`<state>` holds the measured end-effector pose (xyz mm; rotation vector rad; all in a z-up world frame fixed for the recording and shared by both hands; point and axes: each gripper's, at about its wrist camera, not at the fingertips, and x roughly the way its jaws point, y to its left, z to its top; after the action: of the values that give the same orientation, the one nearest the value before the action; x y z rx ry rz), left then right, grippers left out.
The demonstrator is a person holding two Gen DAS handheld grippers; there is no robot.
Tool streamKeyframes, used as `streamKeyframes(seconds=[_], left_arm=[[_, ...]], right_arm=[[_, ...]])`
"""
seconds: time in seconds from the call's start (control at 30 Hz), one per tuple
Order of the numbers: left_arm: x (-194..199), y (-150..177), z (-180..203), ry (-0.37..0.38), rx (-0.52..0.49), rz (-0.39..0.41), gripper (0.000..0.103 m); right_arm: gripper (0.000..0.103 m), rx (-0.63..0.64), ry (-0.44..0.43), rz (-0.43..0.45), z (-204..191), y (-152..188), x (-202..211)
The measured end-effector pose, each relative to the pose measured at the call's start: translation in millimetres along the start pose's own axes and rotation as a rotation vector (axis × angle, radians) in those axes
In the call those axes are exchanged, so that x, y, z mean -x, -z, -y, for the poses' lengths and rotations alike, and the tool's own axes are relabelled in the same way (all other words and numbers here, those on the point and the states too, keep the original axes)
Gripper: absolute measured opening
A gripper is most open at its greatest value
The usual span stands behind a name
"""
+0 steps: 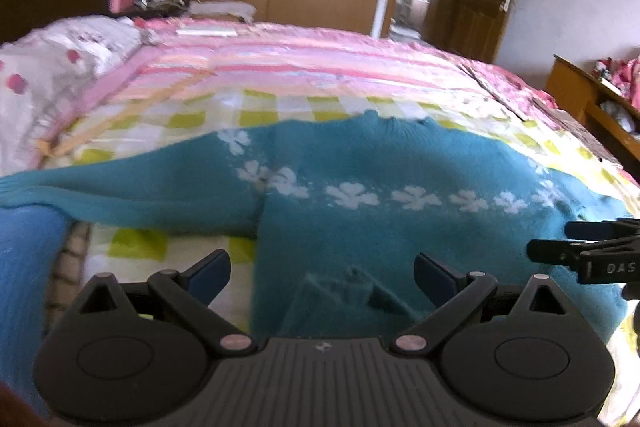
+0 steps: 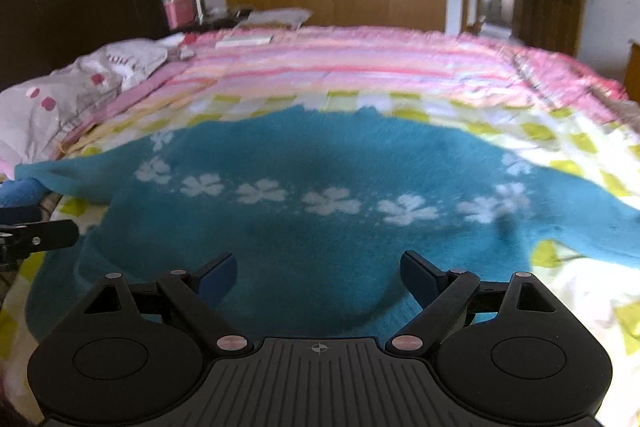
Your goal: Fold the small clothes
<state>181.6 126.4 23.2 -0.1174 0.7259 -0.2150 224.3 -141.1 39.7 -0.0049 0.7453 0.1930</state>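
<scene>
A bedroom, mid-chore: my two tongs hang side by side above a small teal sweater (image 1: 360, 227) spread flat on the checked bedspread (image 1: 280, 107), neither one gripping anything.

The sweater lies straight ahead of and below both tongs, its hem nearest me and its neck at the far end, so its long axis from hem to collar runs away from me along the line the fingers point. A band of white flowers (image 2: 332, 201) crosses the chest from side to side. One sleeve (image 1: 120, 183) stretches out well beyond my left gripper (image 1: 322, 273), toward the pillow end of the bed; the other runs off past my right gripper (image 2: 318, 273) toward the bed's foot (image 2: 580, 227). By my reading each hand is nearer its own sleeve, and the left tongs sit just over the seam where sleeve meets body.

Both pairs of jaws stand wide apart, the blue pads showing with only the knit visible between them. I cannot tell whether the fingertips brush the cloth; nothing is pinched or lifted. In the left view, the black tip of my right tool pokes in at the edge, level with my left.
</scene>
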Motion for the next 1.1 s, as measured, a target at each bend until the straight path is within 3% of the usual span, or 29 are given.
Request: streamKeyframes(seconds=[0.17, 0.33, 0.43, 0.57, 0.73, 0.9, 1.0, 1.1], left_arm=[[-16.6, -8.4, -8.4, 0.141, 0.001, -0.071, 0.103], [-19.1, 4.8, 0.5, 0.314, -0.034, -0.184, 0.102], [-5.6, 17.8, 7.0, 0.378, -0.067, -0.229, 0.102], [25.5, 38.8, 15.7, 0.439, -0.125, -0.290, 0.102], [74.5, 71.2, 25.0, 0.463, -0.175, -0.352, 0.102], [110.6, 98.2, 27.9, 0.416, -0.177, -0.370, 0.102], [128.4, 103.6, 31.4, 0.353, -0.201, -0.318, 0.102], [129.5, 102.7, 40.6, 0.293, -0.227, -0.250, 0.102]], right_arm=[[0.089, -0.016, -0.092, -0.103, 5.0, -7.2, -27.8], [0.089, 0.013, -0.192, -0.213, 3.9, -1.2, -38.9], [0.089, 0.034, -0.294, -0.292, 0.0, 8.7, -27.8], [0.089, 0.147, -0.347, -0.352, -10.0, 27.3, 6.9], [0.089, 0.213, -0.397, -0.422, -14.2, 55.1, 59.2], [0.089, 0.216, -0.405, -0.492, -16.8, 88.3, 99.5], [0.089, 0.214, -0.363, -0.453, -11.8, 100.0, 124.4], [0.089, 0.184, -0.270, -0.328, -1.2, 99.3, 146.6]])
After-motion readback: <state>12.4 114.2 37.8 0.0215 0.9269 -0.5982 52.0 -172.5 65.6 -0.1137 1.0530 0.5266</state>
